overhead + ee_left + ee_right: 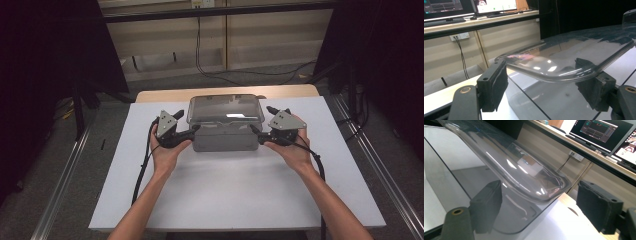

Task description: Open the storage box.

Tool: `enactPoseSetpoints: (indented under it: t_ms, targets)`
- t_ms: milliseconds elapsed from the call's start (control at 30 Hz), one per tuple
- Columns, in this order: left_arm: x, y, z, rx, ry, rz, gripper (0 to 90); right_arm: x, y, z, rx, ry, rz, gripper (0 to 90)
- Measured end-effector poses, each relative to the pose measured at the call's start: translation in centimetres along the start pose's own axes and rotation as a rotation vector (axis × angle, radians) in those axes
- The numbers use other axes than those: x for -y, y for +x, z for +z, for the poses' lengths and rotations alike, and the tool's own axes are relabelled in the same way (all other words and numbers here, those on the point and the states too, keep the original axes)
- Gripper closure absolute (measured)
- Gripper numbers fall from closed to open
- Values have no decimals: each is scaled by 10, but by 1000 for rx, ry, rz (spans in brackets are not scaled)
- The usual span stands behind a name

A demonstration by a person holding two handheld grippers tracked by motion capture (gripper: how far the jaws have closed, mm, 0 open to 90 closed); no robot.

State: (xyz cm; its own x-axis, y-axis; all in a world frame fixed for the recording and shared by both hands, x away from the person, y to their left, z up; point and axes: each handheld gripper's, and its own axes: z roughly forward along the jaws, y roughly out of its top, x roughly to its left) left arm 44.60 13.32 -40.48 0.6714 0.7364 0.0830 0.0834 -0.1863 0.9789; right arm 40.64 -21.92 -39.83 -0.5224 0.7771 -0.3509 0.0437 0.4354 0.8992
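My left gripper and right gripper sit spread wide at opposite ends of the clear lidded box on the bench.

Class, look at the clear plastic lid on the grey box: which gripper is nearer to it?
Neither clearly: the left gripper and right gripper each sit open at opposite ends of the lid.

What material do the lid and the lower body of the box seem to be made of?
Lid: likely clear, glossy plastic; the room behind shows through it and bright reflections sit on its rounded rim. Box body: looks like grey, translucent, smoother-matte plastic with a dull sheen; whether it is frosted or only tinted cannot be told.
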Motion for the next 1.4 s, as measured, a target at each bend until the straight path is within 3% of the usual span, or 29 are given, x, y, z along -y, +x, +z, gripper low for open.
enactPoseSetpoints:
  t_ms: [200, 367, 533, 867, 1000, 1400]
  targets:
    - [-3, 0, 2, 10, 4, 22, 280, -1, -3, 7, -11, -14, -6, 270]
    - [-8, 2, 4, 19, -10, -4, 299, -7, -8, 11, -21, -32, 15, 317]
    - [-12, 4, 6, 30, -11, 26, 329, -8, -12, 13, -25, -55, 26, 381]
    - [-15, 7, 10, 30, -11, 24, 385, -15, -14, 18, -53, -78, 23, 451]
    - [-20, 8, 11, 37, -15, 46, 402, -15, -16, 21, -60, -95, 41, 507]
    - [-22, 12, 15, 51, -16, 75, 443, -12, -23, 23, -57, -112, 73, 545]
